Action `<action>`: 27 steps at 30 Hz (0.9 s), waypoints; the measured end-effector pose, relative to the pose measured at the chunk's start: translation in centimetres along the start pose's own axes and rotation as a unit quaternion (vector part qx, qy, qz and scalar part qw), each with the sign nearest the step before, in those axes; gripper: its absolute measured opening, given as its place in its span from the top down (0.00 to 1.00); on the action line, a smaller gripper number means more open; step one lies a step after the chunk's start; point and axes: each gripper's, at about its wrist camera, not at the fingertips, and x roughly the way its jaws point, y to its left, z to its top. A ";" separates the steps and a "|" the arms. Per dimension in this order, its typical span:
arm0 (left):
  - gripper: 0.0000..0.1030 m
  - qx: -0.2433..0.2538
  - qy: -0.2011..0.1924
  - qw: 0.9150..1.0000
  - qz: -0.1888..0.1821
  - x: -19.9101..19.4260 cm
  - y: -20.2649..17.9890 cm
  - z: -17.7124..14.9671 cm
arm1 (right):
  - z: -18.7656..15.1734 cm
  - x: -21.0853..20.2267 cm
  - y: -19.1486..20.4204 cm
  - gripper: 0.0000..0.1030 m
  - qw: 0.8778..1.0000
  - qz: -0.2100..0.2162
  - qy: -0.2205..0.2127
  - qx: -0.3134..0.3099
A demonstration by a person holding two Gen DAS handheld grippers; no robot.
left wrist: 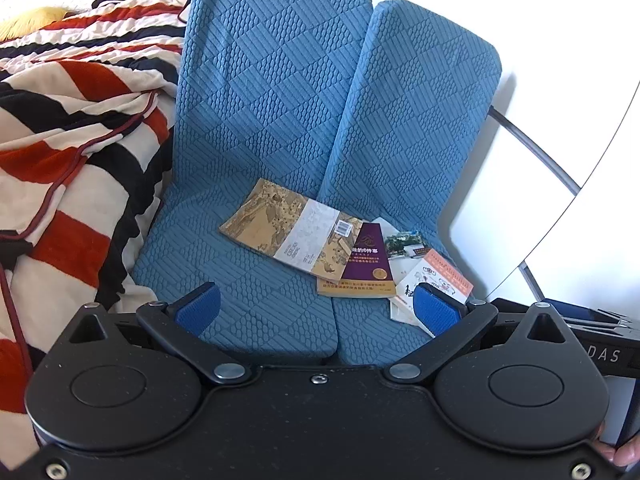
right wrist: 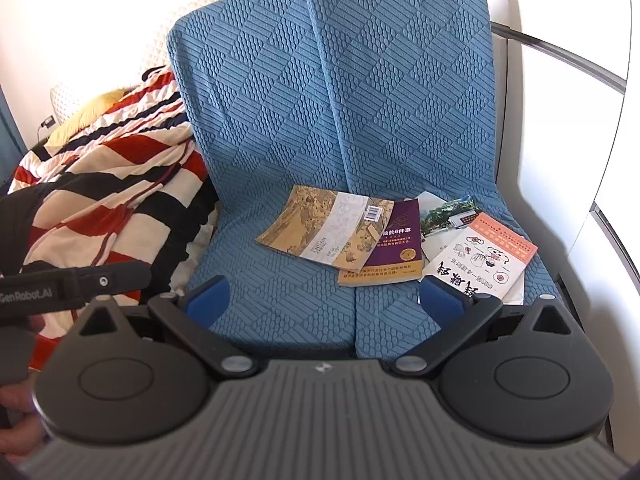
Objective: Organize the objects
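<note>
Books (left wrist: pixel 352 256) lay fanned on the quilted blue seat cushions (left wrist: pixel 256 304) beyond the left gripper (left wrist: pixel 318 308), jaws wide and empty. Only the right wrist view showed the orange-topped cartoon booklet (right wrist: pixel 486 258) whole, beyond the right gripper (right wrist: pixel 326 300), equally wide, with a striped blanket (right wrist: pixel 104 200) alongside.

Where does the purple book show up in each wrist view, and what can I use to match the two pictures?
Left wrist: purple book, right of centre on the blue seat cushion, partly under the tan painted-cover book.
Right wrist: purple book, right of centre, again partly under the tan painted-cover book.
Shared landmark: the striped blanket at the left of both views.
</note>
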 end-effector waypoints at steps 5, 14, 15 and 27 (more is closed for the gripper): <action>0.00 -0.017 -0.004 1.000 0.004 0.5 1.2 -0.1 | -0.8 0.1 -0.8 0.00 1.000 0.008 -0.004 0.020; 0.00 -0.003 0.011 1.000 -0.008 0.7 0.7 -1.8 | -2.5 -0.7 -1.5 0.00 1.000 -0.010 -0.014 0.017; 0.00 -0.002 0.011 1.000 -0.009 0.6 0.6 -2.0 | -2.6 -0.9 -1.5 0.00 1.000 -0.012 -0.017 0.018; 0.00 -0.001 0.002 1.000 -0.025 -0.5 -0.2 -3.9 | -3.3 -2.2 -1.9 0.00 0.999 -0.016 -0.030 0.005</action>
